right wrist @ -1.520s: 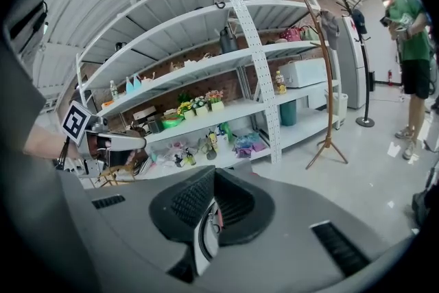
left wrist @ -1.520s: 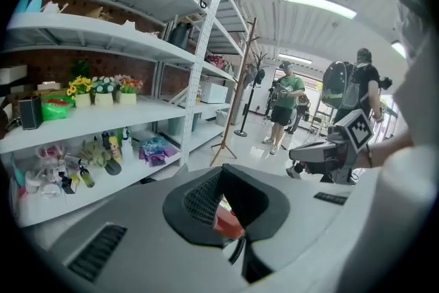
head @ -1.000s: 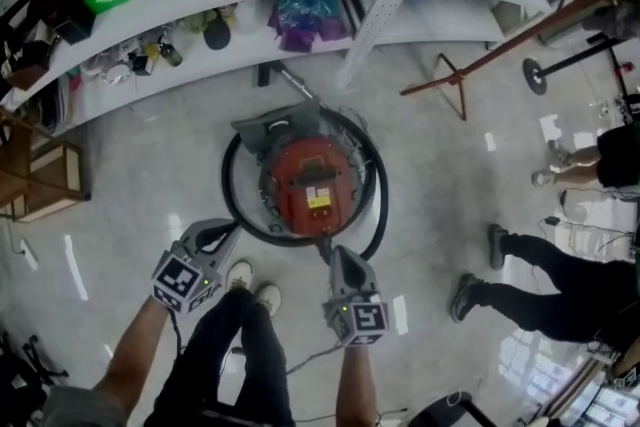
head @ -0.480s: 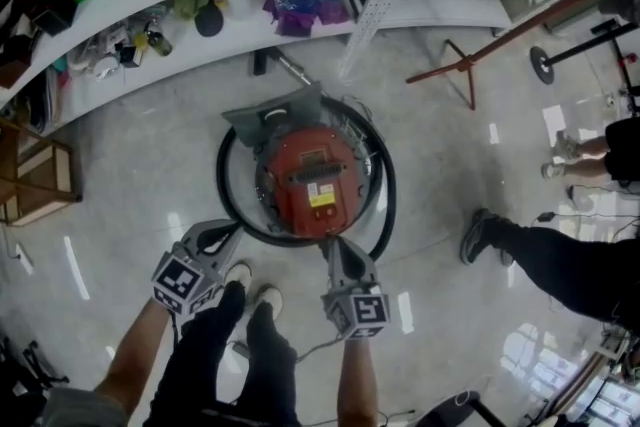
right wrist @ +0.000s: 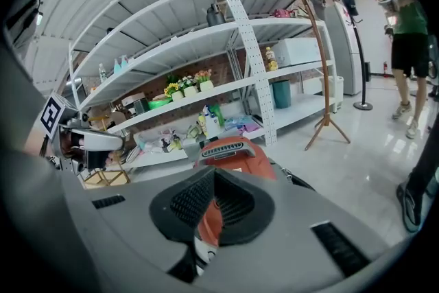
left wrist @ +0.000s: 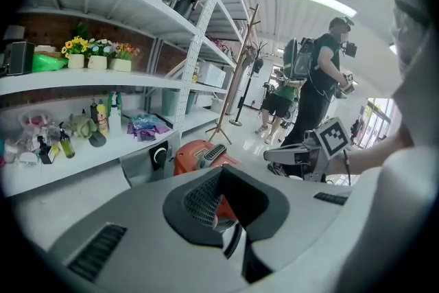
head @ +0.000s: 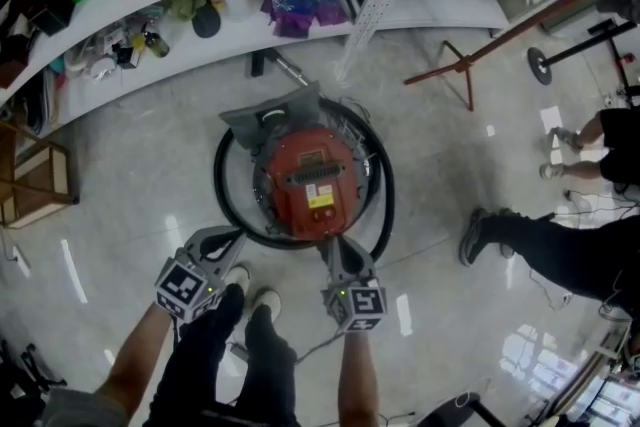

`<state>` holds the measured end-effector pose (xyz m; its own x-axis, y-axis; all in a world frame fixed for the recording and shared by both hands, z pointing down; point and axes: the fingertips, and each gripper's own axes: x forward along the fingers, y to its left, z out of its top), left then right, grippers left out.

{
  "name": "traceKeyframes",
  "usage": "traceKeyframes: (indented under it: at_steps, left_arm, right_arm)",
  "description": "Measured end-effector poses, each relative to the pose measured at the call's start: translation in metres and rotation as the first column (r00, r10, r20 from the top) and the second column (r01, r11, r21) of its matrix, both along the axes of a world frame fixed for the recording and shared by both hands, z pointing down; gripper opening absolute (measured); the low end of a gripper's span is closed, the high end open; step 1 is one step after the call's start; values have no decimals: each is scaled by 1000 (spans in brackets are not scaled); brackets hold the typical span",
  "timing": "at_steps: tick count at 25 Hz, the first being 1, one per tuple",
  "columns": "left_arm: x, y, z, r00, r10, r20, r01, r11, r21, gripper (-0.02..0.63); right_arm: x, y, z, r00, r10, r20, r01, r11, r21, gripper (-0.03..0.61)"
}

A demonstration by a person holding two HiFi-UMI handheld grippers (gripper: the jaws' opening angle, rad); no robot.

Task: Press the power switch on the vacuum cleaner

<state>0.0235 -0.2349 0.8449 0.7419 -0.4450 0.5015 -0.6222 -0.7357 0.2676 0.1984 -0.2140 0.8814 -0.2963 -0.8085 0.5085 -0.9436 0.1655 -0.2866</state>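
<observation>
both jaws pressed together on nothing, left gripper and right gripper. red vacuum cleaner sits on the floor in front of me, right gripper's tip just beside its near edge.

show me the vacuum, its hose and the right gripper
vacuum (head: pixel 340 177), head view, red body
hose (head: pixel 218 183), head view, left side of the black loop
right gripper (head: pixel 332 245), head view, tips of its jaws
</observation>
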Motion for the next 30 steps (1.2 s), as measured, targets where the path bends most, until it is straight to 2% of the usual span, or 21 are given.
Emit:
traceKeyframes:
  at_steps: [6, 12, 30]
  left_arm:
    - [-1, 4, 0, 1000, -11, -3, 11, 1000, -7, 9]
    - [2, 6, 3, 1000, -10, 1, 10, 1000, -7, 9]
    - [-6, -2, 3, 1000, -22, 2, 22, 1000, -11, 9]
  right_arm:
    - [11, -8, 21, 1000, 27, 3, -27, 999, -24, 9]
    - [7, -21, 43, 999, -17, -41, 15, 998, -62, 9]
    - [10, -44, 79, 993, -30, -110, 18, 993, -115, 9]
